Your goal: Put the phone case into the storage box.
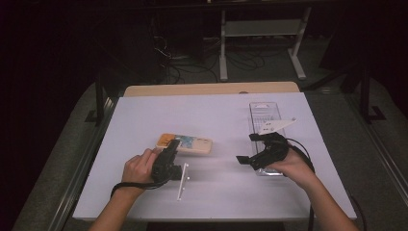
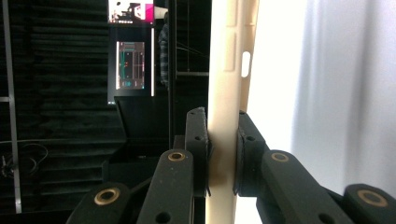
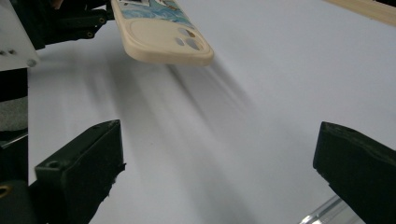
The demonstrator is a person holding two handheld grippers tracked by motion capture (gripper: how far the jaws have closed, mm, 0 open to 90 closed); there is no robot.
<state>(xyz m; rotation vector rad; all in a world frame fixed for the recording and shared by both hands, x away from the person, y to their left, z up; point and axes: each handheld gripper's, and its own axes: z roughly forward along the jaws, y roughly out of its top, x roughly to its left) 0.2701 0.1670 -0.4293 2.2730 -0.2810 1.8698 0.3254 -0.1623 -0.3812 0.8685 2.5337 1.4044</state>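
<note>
You are clamping the phone case [image 1: 184,143] edge-on in the left gripper [image 2: 223,154] while bringing the wide-open, empty right gripper [image 3: 219,172] toward it; next, I judge, close on its free end.

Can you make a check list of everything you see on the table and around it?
Surface: white table, wooden edge at the back.
Job's things: cream phone case with a colourful picture, held off the table; clear tray at the right.
Clutter: nothing seen.
Grippers: left tongs shut on the case's edge; right tongs open, nothing between them, pointed toward the case, over the near end of the tray.
Cables: one black cable trails from the right tongs; a tangle lies on the floor behind the table.
Surroundings: dark room, white frame legs behind, lit screens in the left gripper view.
</note>
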